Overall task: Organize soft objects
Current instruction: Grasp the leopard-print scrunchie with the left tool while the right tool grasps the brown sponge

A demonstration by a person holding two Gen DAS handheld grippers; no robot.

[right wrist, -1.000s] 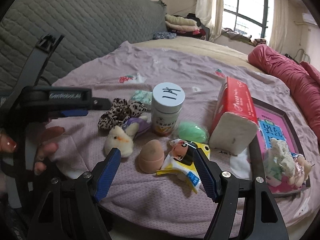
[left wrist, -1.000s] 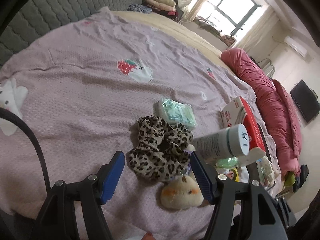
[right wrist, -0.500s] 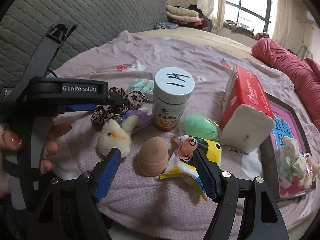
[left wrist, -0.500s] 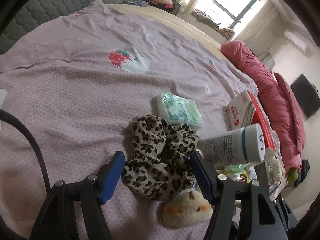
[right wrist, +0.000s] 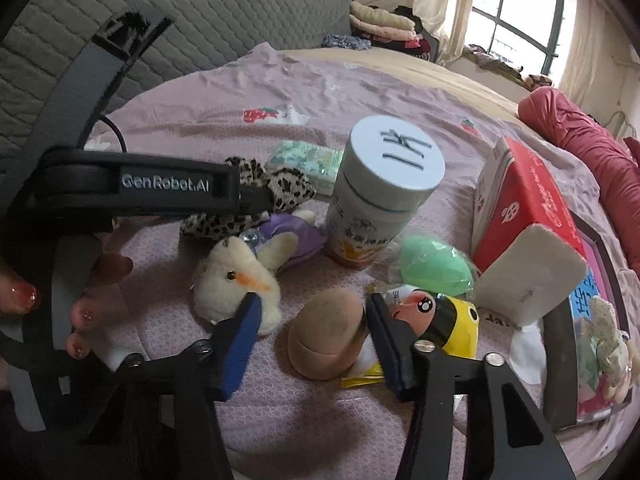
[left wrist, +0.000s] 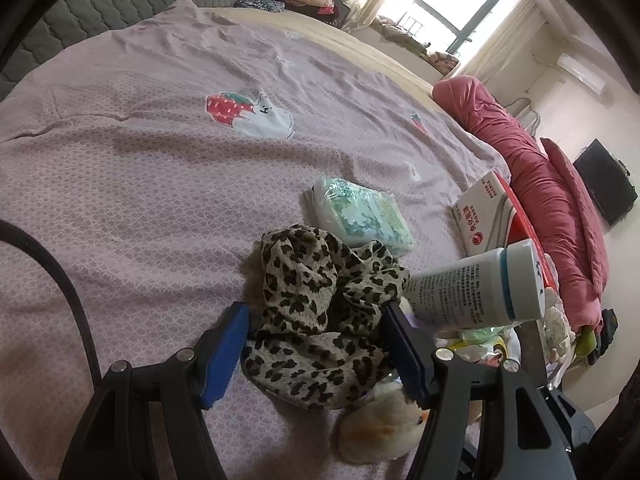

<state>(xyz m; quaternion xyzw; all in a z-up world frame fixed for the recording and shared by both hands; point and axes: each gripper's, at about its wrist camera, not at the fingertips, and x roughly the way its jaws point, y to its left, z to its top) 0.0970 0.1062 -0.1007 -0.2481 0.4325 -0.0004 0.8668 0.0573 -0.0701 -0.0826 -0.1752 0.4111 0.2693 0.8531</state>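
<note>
A leopard-print cloth (left wrist: pixel 320 312) lies bunched on the pink bedspread (left wrist: pixel 140 184). My left gripper (left wrist: pixel 316 344) is open with its blue fingers either side of the cloth; it also shows in the right wrist view (right wrist: pixel 256 200). My right gripper (right wrist: pixel 310 338) is open around a tan egg-shaped sponge (right wrist: pixel 326 334). A cream plush duck (right wrist: pixel 232 280) lies left of it, on a purple soft toy (right wrist: pixel 292 236). A green sponge (right wrist: pixel 434 266) and a yellow cartoon packet (right wrist: pixel 436 320) lie to the right.
A white-capped bottle (right wrist: pixel 380 196) stands behind the sponges. A red tissue box (right wrist: pixel 524 216) lies on its side, beside a pink tray (right wrist: pixel 596 312) holding small toys. A green wipes pack (left wrist: pixel 360 212) lies beyond the cloth. A red quilt (left wrist: pixel 540 184) runs along the right.
My left gripper moved forward so its fingers now flank the leopard cloth. My right gripper moved forward and down around the tan sponge. Both stayed open.
</note>
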